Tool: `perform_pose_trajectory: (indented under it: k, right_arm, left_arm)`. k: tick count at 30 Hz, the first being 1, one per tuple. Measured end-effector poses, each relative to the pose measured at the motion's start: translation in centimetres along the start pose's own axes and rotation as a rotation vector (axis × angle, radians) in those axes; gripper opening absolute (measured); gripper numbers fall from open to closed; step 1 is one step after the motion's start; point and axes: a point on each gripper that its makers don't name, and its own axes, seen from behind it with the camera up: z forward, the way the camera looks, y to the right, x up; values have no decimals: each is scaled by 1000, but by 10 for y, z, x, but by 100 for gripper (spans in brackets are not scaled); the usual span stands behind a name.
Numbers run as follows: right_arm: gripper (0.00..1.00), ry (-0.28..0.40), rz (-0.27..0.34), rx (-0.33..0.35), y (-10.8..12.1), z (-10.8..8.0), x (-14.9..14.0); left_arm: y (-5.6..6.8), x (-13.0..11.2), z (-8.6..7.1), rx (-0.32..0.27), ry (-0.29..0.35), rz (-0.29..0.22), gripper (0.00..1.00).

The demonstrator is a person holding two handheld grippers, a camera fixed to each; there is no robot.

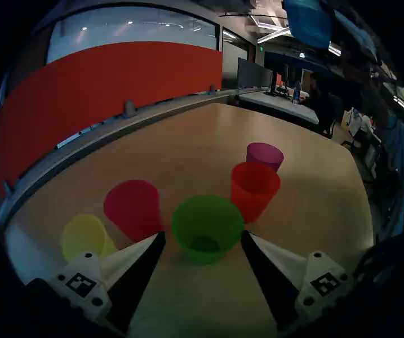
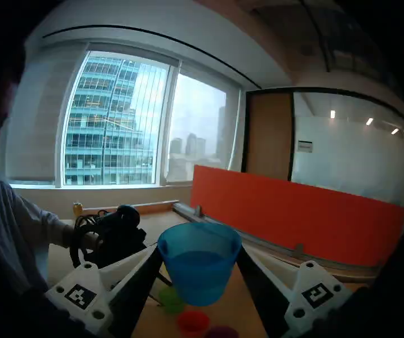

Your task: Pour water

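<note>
In the right gripper view, my right gripper (image 2: 199, 253) is shut on a blue cup (image 2: 200, 265) holding water, upright and high above the table. That blue cup (image 1: 309, 22) hangs at the top of the left gripper view. Far below it stand a green cup (image 2: 172, 298), a red cup (image 2: 193, 322) and a purple cup (image 2: 221, 332). My left gripper (image 1: 202, 234) is open low over the table. The empty green cup (image 1: 206, 228) stands between its fingertips, with a small gap on the left side. The other gripper (image 2: 111, 236) appears lower left, held by a hand.
Beside the green cup stand a red cup (image 1: 254, 188), a purple cup (image 1: 264, 155), a crimson cup (image 1: 133, 207) and a yellow cup (image 1: 85, 236) on the wooden table (image 1: 213, 135). An orange partition (image 1: 100, 90) runs along the table's far edge. A person's sleeve (image 2: 10, 236) is at left.
</note>
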Motion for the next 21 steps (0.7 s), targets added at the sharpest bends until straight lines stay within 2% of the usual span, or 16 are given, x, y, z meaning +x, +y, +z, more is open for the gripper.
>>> perform_pose_trajectory:
  k: [12, 19, 21]
  right_arm:
    - [91, -3, -5, -1, 2, -1, -1]
    - [91, -3, -5, -4, 4, -2, -2]
    - [91, -3, -5, -5, 4, -3, -2]
  left_arm:
    - [2, 1, 20, 0, -27, 15, 100]
    - [4, 3, 24, -3, -32, 20, 100]
    - [4, 2, 25, -4, -36, 17, 96]
